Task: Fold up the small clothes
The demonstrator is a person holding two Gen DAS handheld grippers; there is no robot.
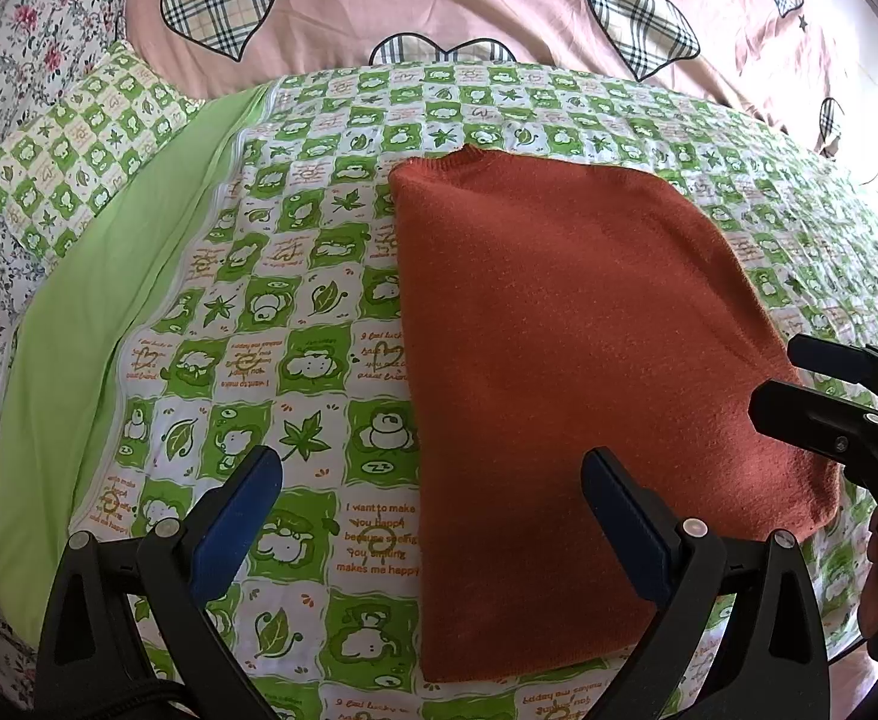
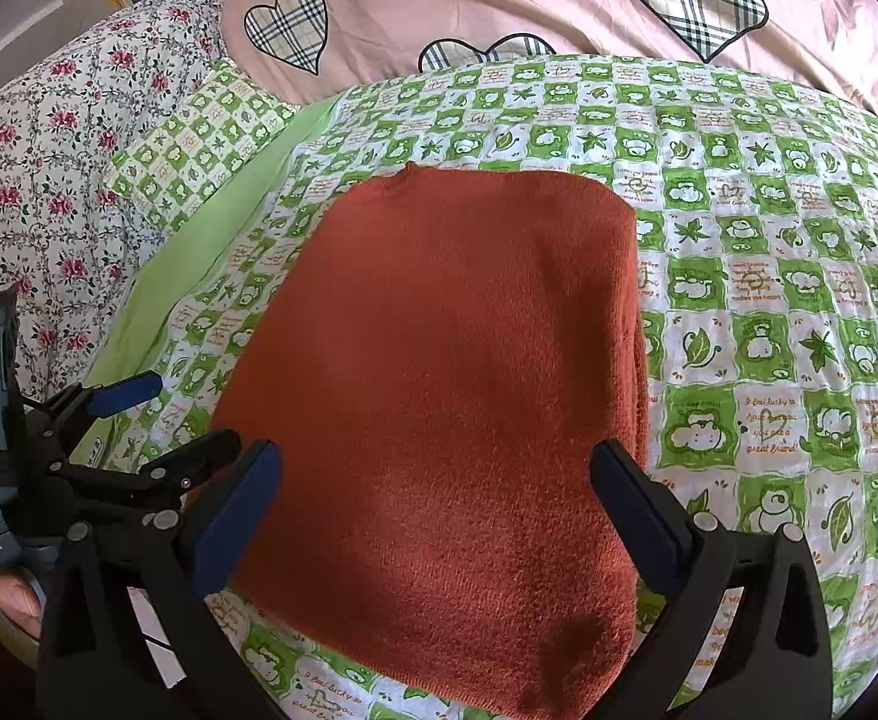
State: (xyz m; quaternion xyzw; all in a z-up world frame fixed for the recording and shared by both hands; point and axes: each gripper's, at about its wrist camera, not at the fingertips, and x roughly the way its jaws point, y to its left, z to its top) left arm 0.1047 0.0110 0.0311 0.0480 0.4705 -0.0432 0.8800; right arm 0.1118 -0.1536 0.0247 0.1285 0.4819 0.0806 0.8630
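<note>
A rust-orange knit garment [image 1: 571, 372] lies folded into a flat rectangle on the green-and-white checked bedspread [image 1: 294, 276]. It also shows in the right wrist view [image 2: 439, 396]. My left gripper [image 1: 432, 510] is open and empty, hovering over the garment's near-left edge. My right gripper [image 2: 435, 504] is open and empty, above the garment's near end. In the left wrist view the right gripper [image 1: 829, 396] sits at the garment's right edge. In the right wrist view the left gripper [image 2: 156, 420] sits at the garment's left edge.
A plain green sheet strip [image 1: 96, 324] and a matching checked pillow [image 1: 78, 156] lie left of the garment. A pink quilt with plaid hearts [image 1: 439, 0] lies behind. A floral sheet [image 2: 48, 150] covers the far left.
</note>
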